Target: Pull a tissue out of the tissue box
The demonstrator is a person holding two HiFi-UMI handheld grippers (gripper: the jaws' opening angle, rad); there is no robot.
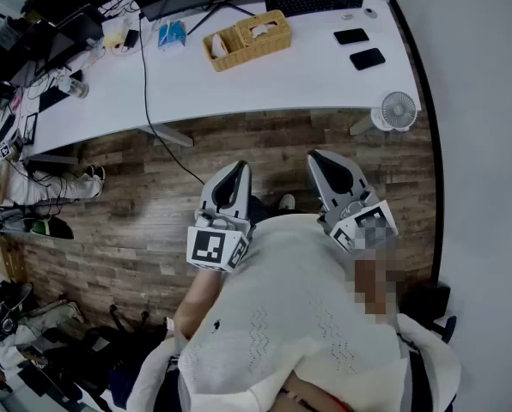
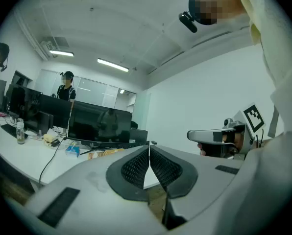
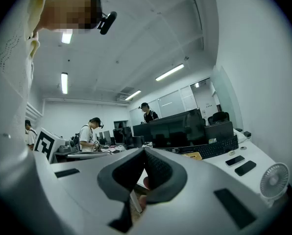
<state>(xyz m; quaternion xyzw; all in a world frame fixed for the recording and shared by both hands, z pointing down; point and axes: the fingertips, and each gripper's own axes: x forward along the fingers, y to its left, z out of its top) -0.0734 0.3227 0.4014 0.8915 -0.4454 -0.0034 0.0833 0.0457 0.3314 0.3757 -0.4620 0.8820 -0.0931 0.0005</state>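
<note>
Hanging shut, empty: left claw [image 1: 237,172], right claw [image 1: 318,160]

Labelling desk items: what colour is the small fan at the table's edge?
The fan is white; the head view shows it best.

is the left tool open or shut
Shut. In the left gripper view the left tool has its pads pressed together along one seam, with nothing between them.
</note>
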